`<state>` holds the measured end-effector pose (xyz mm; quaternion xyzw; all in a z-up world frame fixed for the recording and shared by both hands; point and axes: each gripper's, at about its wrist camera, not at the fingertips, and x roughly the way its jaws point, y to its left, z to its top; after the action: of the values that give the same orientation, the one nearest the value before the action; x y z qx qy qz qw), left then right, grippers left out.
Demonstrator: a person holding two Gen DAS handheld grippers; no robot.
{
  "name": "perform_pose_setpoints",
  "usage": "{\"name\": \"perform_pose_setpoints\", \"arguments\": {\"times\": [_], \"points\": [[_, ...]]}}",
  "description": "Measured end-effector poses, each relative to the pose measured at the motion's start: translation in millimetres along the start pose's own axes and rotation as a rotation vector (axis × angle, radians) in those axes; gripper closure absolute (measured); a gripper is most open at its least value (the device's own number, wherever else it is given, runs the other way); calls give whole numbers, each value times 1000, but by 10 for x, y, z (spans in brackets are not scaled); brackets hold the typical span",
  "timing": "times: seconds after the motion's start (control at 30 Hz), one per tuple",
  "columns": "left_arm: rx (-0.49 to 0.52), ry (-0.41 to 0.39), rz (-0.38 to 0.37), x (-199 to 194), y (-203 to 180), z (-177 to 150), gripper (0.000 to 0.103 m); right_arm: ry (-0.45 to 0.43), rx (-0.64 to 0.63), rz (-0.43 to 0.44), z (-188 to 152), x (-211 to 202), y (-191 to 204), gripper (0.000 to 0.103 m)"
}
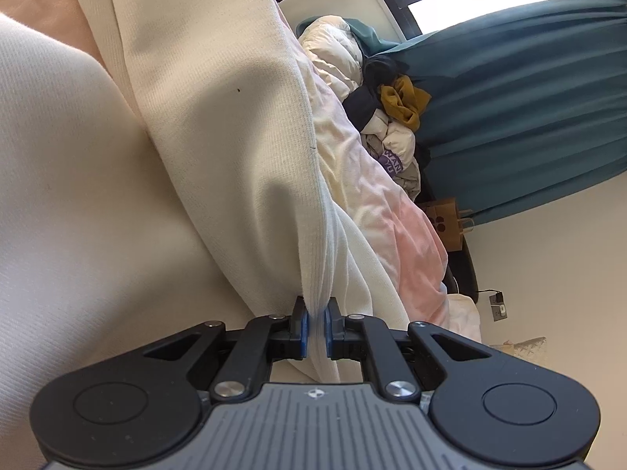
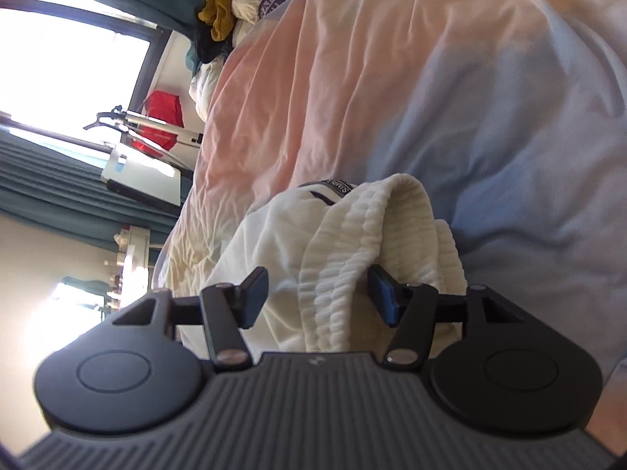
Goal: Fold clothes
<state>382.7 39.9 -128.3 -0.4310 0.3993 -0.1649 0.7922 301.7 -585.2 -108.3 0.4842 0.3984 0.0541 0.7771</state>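
Left claw: clamped on cream garment fold, cloth running up from pads.
Right claw: wide; garment waistband lies btwn fingers, on bed.

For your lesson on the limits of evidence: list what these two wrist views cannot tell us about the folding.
- Left wrist: the cream garment runs past the frame, so its type is unclear.
- Left wrist: the left gripper pinches a fold; which edge is hidden.
- Right wrist: the right gripper straddles the ribbed waistband; contact unclear.
- Right wrist: the label is cut off.
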Motion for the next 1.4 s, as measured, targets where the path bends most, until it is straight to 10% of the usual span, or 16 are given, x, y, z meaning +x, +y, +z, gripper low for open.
{"name": "perform_pose_setpoints", "arguments": {"times": [0.1, 0.2, 0.57, 0.93, 1.0, 1.1, 1.17, 1.23, 1.4], "points": [[-3, -27, 19, 40, -66, -9, 94, -104, -83, -44, 90, 123, 244, 46], [46, -62, 50, 77, -272, 38, 95, -169, -142, -89, 173, 269, 524, 83], [248, -253, -21, 278, -1219, 988, 95, -572, -379, 56, 884, 253, 1563, 87], [280, -147, 140, 1422, -853, 1440, 92, -498, -403, -186, 1377, 1778, 1242, 83], [260, -129, 106, 1347, -784, 1480, 84, -491, -387, -179, 1383, 1746, 1235, 81], [260, -125, 89, 1065, -806, 1483, 46, -483, -385, -192, 1314, 1558, 1320, 63], [267, -133, 86, 773, -862, 1443, 29, -486, -392, -208, 1235, 1409, 1391, 31], [276, -150, 81, 418, -912, 1361, 25, -527, -411, -192, 1062, 1167, 1450, 17], [265, -214, 65, -671, -920, 928, 23, -586, -347, -128, 522, 590, 1399, 18]]}}
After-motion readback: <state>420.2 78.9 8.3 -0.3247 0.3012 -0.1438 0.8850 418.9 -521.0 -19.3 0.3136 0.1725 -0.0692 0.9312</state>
